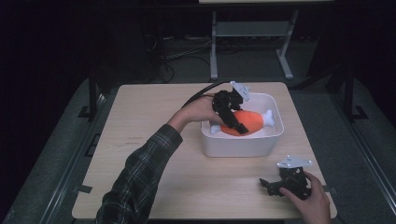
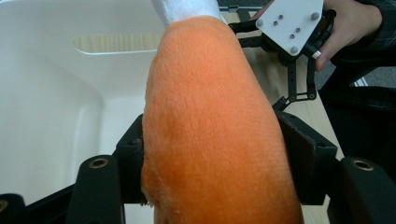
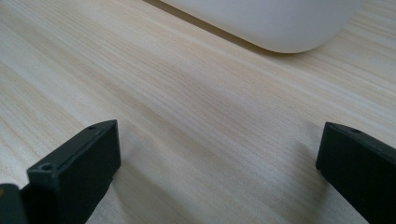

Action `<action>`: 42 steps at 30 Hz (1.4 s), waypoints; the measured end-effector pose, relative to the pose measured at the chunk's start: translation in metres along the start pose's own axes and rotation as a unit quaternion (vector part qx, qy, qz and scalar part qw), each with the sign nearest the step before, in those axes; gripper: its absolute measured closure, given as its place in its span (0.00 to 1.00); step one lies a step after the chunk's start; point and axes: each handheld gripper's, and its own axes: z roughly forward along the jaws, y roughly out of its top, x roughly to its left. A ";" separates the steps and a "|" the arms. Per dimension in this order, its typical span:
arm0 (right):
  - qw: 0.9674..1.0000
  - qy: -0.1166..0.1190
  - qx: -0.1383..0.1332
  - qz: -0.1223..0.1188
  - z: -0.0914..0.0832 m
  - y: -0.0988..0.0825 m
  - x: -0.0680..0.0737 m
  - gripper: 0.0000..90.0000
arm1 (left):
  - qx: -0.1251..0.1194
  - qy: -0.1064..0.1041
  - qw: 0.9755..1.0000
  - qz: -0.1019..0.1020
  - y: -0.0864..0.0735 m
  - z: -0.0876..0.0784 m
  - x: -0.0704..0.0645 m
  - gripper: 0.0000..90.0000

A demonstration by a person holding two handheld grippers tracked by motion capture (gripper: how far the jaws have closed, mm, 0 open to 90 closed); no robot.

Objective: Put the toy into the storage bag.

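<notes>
Left claw point(image 1: 232, 119) pinches the orange plush drumstick point(image 1: 247, 122), both jaws pressed into its sides, inside the white bin point(image 1: 233, 147) on the wooden surface point(image 1: 149, 121). Right claw point(image 1: 267, 183), jaws spread wide, rests near the surface's front edge.

My orange plush drumstick with white bone ends point(image 1: 247, 122) lies in the white plastic tub point(image 1: 243, 147); my sleeve point(image 1: 140, 175) is dark plaid.

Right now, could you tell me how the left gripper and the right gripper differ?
The left gripper is shut on the orange plush drumstick over the white bin; the right gripper is open and holds nothing. The left is raised, the right low over the table. Both are hand-held.
</notes>
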 end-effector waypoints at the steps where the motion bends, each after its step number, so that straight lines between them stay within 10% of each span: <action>1: 1.000 0.000 0.000 0.000 0.000 0.000 0.000 0.00 | 0.001 0.001 1.000 0.000 0.000 0.001 0.000 0.39; 27: 1.000 0.000 0.000 -0.001 0.000 0.000 0.000 0.00 | -0.038 0.038 0.998 -0.018 -0.016 -0.030 -0.019 0.33; 42: 1.000 0.000 -0.001 -0.001 0.000 0.000 0.000 0.00 | -0.067 0.129 0.987 -0.073 -0.068 -0.063 -0.048 0.20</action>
